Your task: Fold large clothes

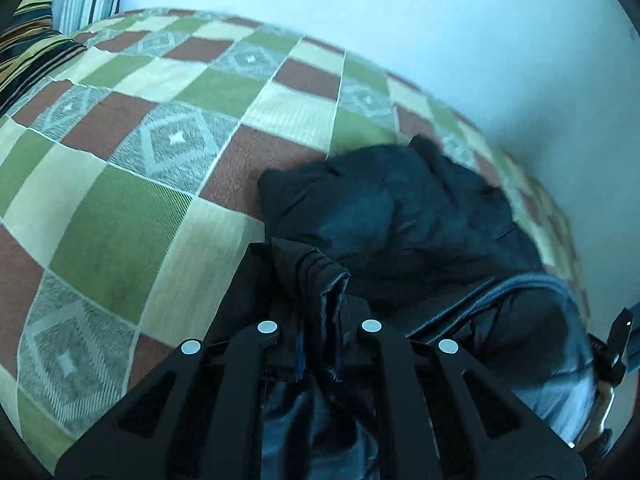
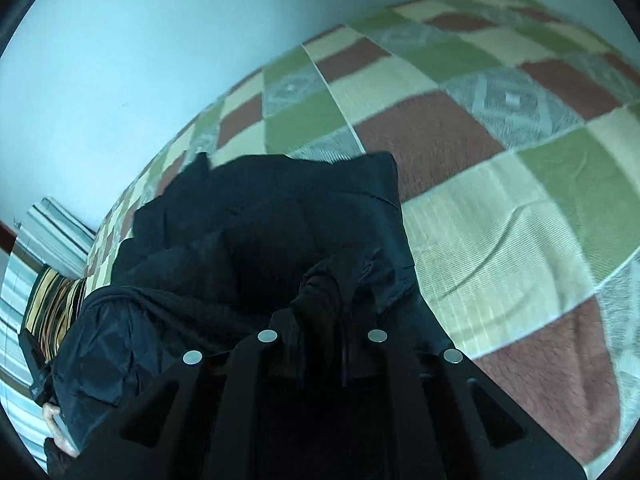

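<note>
Black, slippery-looking padded fabric is bunched in both of my grippers: the large dark jacket (image 1: 400, 216) lies in a heap on the bed's checked green, cream and rust-red quilt (image 1: 140, 208), close to the pale blue wall (image 1: 440, 32), with its near edge gathered up toward me. My left gripper (image 1: 320, 292) has its jaws pressed in on a thick wad of several layers, some of which spill back between the linkage. My right gripper (image 2: 324, 300) pinches another bunch of the same jacket (image 2: 280, 208); there the cloth is so dark that I cannot make out how much sits between the jaws.

My worry is the grip itself. I judge that I hold clumps, not a clean hem or corner, so if I lift and spread, layers could slide out unevenly and the fold would come out crooked or lumpy. The shell fabric looks smooth, and a heavy garment could slip free of one side, leaving the whole weight swinging from the other. The part still lying on the quilt may drag and rumple the quilt or twist on itself. The jacket sits near the wall edge of the bed, so a pull that way could tip it off. A striped cushion (image 2: 56, 300) lies off to the side, well clear of the jacket in the left view.
</note>
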### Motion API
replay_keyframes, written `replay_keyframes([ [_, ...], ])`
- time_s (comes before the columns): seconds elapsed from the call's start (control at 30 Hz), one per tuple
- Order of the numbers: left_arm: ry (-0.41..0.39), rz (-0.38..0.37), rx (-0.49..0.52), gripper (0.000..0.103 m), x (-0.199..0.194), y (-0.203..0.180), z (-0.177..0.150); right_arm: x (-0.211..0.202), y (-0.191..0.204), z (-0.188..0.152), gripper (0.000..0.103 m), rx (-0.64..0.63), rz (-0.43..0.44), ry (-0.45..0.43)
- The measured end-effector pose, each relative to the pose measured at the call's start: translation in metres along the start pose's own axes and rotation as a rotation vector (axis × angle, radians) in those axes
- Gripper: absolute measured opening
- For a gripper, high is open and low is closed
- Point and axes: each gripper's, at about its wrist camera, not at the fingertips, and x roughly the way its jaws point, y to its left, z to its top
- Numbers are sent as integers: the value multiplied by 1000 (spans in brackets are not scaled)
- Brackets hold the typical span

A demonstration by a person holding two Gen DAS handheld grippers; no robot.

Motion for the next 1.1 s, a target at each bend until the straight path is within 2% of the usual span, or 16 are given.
replay_keyframes([
  [0.17, 11, -17, 21, 11, 7, -1, 1, -5, 1, 0, 12, 4, 16, -6],
  [0.27, -17, -6, 74, 17, -8, -6, 0, -16, 5, 0, 21, -32, 26, -22],
  [0.37, -56, -28, 77, 36, -31, -4, -1, -32, 8, -2, 33, -51, 40, -47],
  [0.4, -69, -49, 64, 44, -40, -1, -1, -37, 8, -2, 40, -55, 42, -56],
  [0.43, -81, -67, 55, 49, -47, 1, -1, -42, 9, -2, 51, -60, 50, -63],
  [0.5, -113, -70, 52, 57, -58, 5, -1, -56, 11, -5, 64, -84, 57, -87],
  [0.53, -126, -60, 57, 60, -61, 5, -1, -61, 11, -6, 65, -97, 57, -94],
  [0.6, -160, -38, 81, 61, -70, 9, -3, -70, 12, -9, 66, -136, 51, -98],
  [0.73, -151, -20, 93, 63, -73, 20, -5, -72, 7, -9, 66, -196, 8, -92],
  [1.03, -49, -30, 187, 64, -44, 32, 3, -46, 1, 17, 66, -285, 4, -40],
  [1.1, -38, -47, 200, 67, -38, 31, 6, -41, 3, 23, 66, -308, 20, -30],
])
